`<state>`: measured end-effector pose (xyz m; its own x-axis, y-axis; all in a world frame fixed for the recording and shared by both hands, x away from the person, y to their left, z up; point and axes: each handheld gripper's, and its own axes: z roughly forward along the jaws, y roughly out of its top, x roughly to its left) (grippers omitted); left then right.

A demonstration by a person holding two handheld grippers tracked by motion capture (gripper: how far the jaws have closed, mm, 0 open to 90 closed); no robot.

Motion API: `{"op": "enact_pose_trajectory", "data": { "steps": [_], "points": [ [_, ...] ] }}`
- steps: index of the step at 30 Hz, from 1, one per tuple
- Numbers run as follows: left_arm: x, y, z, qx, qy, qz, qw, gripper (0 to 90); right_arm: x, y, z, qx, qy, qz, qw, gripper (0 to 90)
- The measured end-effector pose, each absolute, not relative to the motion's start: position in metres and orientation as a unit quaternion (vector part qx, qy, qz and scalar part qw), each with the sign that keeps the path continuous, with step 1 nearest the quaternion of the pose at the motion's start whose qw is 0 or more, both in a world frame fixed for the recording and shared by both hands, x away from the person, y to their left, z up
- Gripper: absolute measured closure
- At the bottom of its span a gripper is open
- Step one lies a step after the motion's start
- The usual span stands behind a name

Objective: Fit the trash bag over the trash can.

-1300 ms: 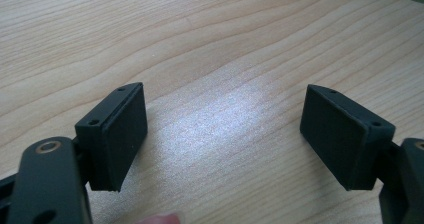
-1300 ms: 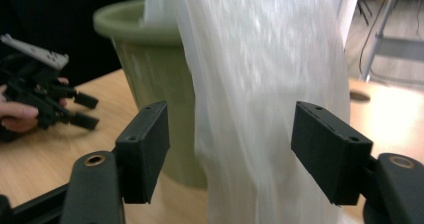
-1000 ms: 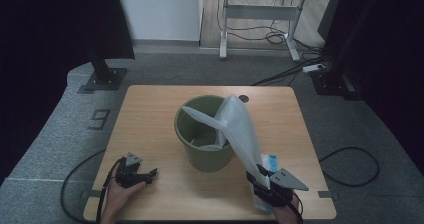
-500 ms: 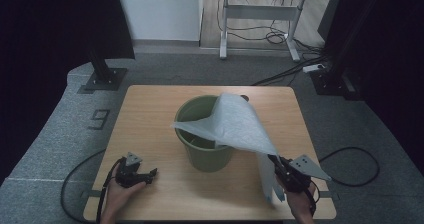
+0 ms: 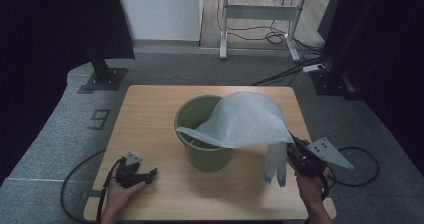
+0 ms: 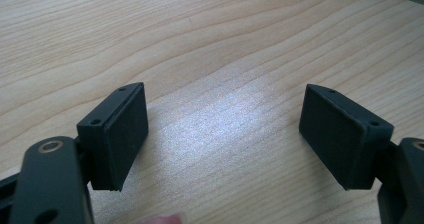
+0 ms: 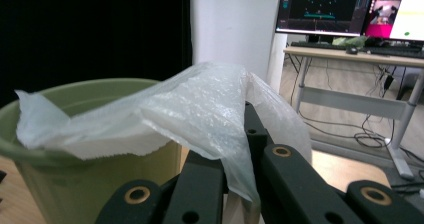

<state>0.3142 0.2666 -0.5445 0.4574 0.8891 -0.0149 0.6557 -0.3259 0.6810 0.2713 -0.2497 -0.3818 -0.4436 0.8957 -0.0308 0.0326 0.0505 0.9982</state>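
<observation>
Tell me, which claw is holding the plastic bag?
The right claw, beside the green bucket. Its jaws are pinched shut on the white plastic bag draped over the bucket. The left claw rests open on the table, gripping nothing.

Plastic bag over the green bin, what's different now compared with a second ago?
The right gripper closed its jaws on the plastic bag and pulled it up and to the right, so it spread into a sheet over the green bin. The left gripper stayed open on the table; the bin didn't move.
</observation>
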Motion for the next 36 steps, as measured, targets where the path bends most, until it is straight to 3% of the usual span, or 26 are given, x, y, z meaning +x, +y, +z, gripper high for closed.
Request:
{"op": "enact_pose_trajectory", "data": {
  "steps": [18, 29, 36],
  "points": [
    [0.313, 0.260, -0.538, 0.799, 0.481, 0.187, 0.309, 21.1, 0.290, -0.199, -0.379, 0.332, 0.666, 0.579, 0.332, 87.9],
    [0.295, 0.253, -0.490, 0.765, 0.464, 0.196, 0.401, 24.3, 0.296, -0.193, -0.396, 0.333, 0.678, 0.580, 0.306, 86.7],
    [0.278, 0.230, -0.435, 0.763, 0.414, 0.210, 0.451, 29.4, 0.296, -0.200, -0.394, 0.334, 0.673, 0.585, 0.305, 86.7]
  ]
}}
